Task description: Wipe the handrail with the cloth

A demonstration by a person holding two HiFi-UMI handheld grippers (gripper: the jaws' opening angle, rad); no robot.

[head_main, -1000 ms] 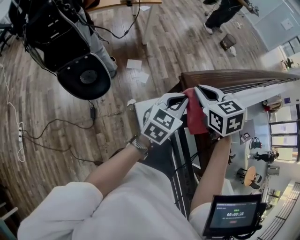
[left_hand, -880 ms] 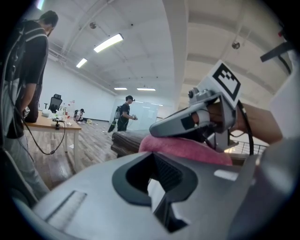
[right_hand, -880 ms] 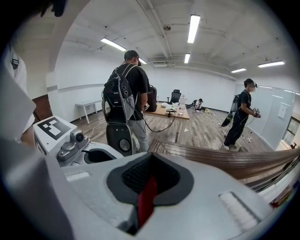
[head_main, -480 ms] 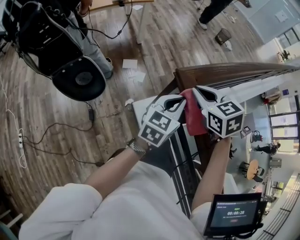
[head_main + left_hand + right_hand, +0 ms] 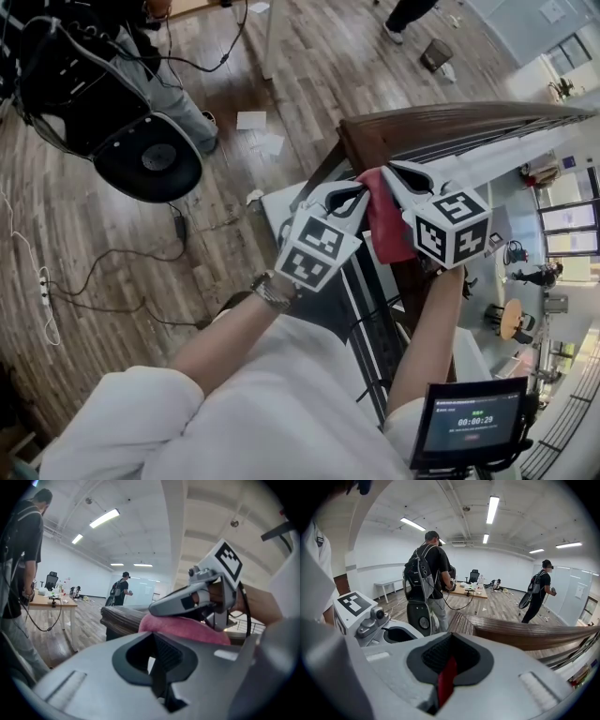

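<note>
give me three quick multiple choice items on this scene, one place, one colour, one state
1. Where does the cloth lie? A on the floor B over the handrail end C on the chair
2. What colour is the cloth? A red B blue C white
3. The right gripper has its jaws: A wide open B shut on nothing C shut on the cloth
Answers: B, it drapes the wooden rail; A, red in the head view; C, the right gripper view shows a red strip pinched between them.

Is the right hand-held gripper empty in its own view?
No: the right hand-held gripper has its jaws shut on a strip of red cloth.
</note>
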